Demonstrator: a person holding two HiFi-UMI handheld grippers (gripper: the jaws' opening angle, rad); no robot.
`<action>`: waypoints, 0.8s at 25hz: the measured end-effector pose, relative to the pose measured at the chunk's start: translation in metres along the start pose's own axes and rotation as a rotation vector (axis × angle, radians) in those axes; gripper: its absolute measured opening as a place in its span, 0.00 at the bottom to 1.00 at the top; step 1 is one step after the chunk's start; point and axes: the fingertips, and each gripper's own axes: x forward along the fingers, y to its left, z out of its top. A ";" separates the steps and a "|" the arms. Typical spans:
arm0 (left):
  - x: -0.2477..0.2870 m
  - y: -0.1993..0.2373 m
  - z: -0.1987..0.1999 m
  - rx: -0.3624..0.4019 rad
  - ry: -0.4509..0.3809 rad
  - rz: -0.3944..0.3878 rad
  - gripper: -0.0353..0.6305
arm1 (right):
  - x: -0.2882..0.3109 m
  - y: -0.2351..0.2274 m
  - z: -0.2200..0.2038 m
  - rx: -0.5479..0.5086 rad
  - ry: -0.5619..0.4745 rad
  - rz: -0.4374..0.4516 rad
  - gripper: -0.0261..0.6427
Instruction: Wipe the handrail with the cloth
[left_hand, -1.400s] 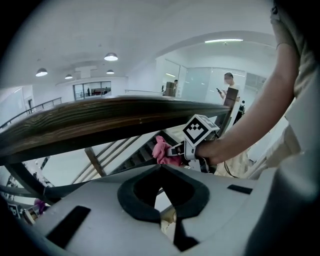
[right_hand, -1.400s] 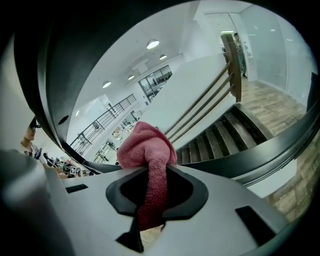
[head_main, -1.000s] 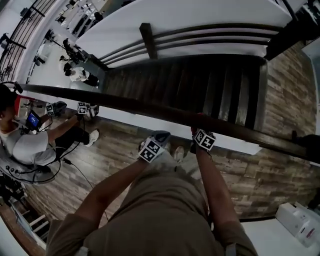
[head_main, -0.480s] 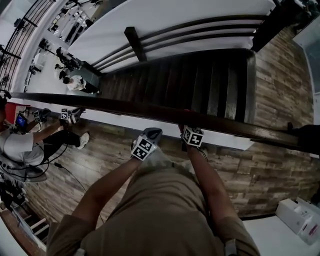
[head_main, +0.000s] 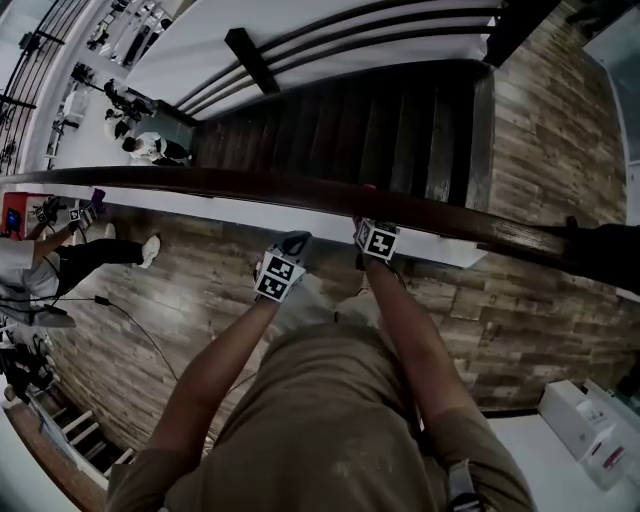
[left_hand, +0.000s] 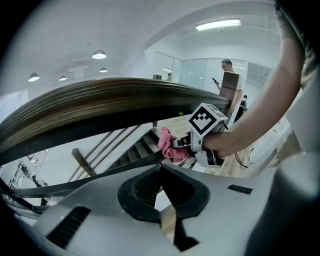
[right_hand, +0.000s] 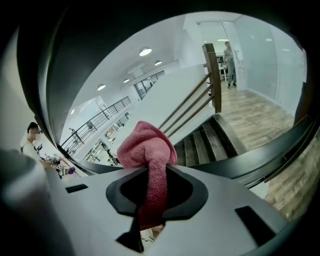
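**Cloth and handrail, mid-wipe.** The pink cloth (right_hand: 148, 150) is bunched into a wad and clenched between the jaws of the right gripper (right_hand: 150, 172), with a tail trailing back through them. In the head view the wad shows only as a small pink spot at this gripper's far tip. It lies against the near edge of the dark wooden handrail (head_main: 250, 190), which crosses the view from 9 o'clock to 3 o'clock. Whether the cloth presses on the wood or sits just beside it cannot be told.

**Change.** Over the last second the person, arms and both grippers have travelled along the rail. The stairs (head_main: 400, 120) at 12 o'clock have slid leftward in view, while the right gripper has kept to the rail's edge. This reads as a wiping stroke under way; how much of the rail is already wiped cannot be judged.

**Other gripper.** The left gripper (head_main: 285, 262) sits at 8 o'clock of the right one, short of the rail. Its jaws are drawn together on nothing, so it takes no part in the wipe.

**Surroundings.** There is a plank floor (head_main: 560, 330), a seated person (head_main: 40, 265) at 9 o'clock and a white box (head_main: 590, 430) at 4 o'clock.
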 end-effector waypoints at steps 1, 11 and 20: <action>0.006 -0.013 0.004 0.004 0.004 -0.006 0.08 | -0.005 -0.019 -0.001 0.011 -0.001 -0.011 0.15; 0.048 -0.102 0.048 0.060 -0.007 -0.077 0.08 | -0.088 -0.209 0.026 0.110 -0.080 -0.202 0.15; 0.058 -0.131 0.055 0.097 0.010 -0.092 0.08 | -0.161 -0.359 0.032 0.357 -0.177 -0.533 0.15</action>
